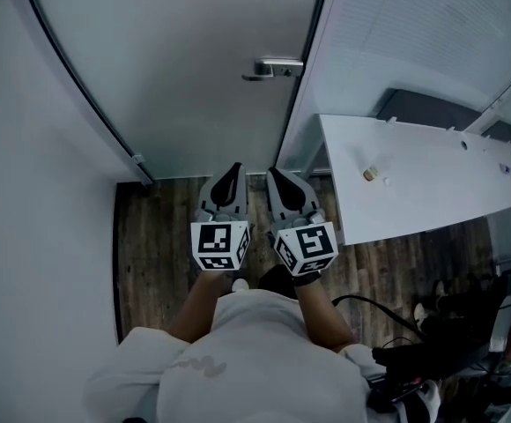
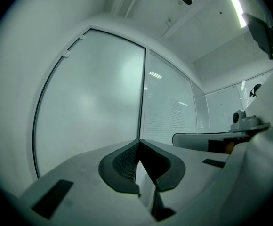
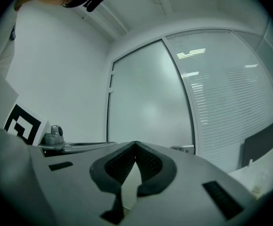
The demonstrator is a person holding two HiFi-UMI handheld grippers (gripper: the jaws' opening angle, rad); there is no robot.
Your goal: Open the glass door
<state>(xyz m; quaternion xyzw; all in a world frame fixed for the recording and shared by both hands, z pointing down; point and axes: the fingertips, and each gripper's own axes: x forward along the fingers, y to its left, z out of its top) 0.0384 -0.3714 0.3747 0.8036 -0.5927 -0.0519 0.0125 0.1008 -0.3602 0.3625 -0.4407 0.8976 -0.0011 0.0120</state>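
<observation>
Frosted grey glass door fills the head view at twelve o'clock, its silver lever handle at one o'clock from the claws. Below, the left claw and right claw sit side by side over the dark wood-plank floor. Each is pinched fully together on nothing, well apart from the handle. A long white surface lies at three o'clock.

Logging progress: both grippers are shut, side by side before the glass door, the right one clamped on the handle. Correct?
No: the right gripper is shut on nothing, short of the handle, as the head view shows. The rest holds.
</observation>
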